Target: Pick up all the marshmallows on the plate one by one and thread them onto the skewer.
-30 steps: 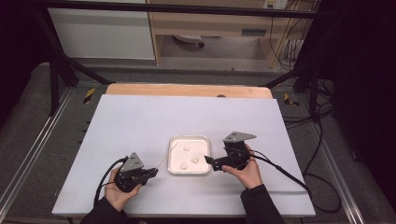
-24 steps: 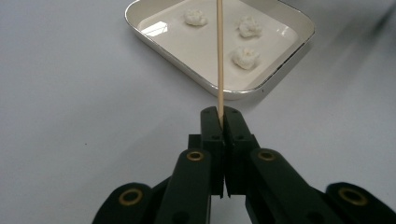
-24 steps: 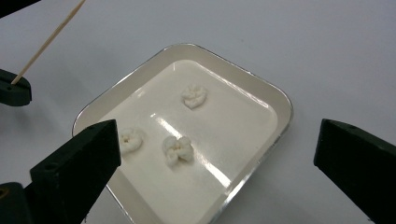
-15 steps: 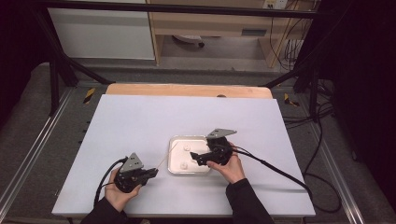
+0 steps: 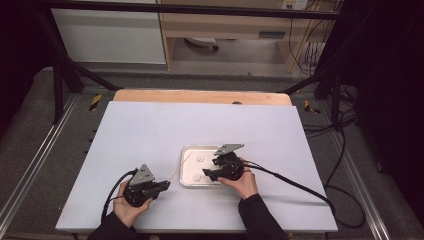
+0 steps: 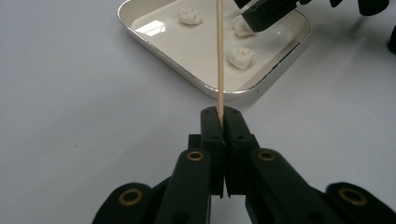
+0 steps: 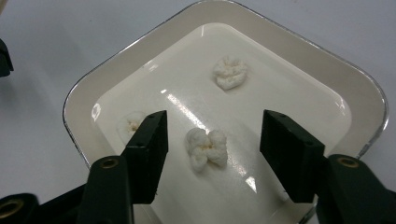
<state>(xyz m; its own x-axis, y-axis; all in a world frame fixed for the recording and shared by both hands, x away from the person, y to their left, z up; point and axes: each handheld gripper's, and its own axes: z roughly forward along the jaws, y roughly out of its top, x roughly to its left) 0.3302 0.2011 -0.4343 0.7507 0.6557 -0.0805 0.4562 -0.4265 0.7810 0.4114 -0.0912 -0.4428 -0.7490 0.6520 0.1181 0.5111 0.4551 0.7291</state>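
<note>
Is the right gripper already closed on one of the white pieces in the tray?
No. The right gripper has its jaws wide apart, with a white piece lying untouched between them in the tray.

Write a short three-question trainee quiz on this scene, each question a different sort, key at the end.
1. True or false: the left claw is shut on the wooden skewer.
2. How many white popcorn pieces lie in the tray?
3. The right claw is: A) shut on a piece, B) open over the middle popcorn piece, C) resting on the table outside the tray.

Key: 1 true; 2 three; 3 B.
</note>
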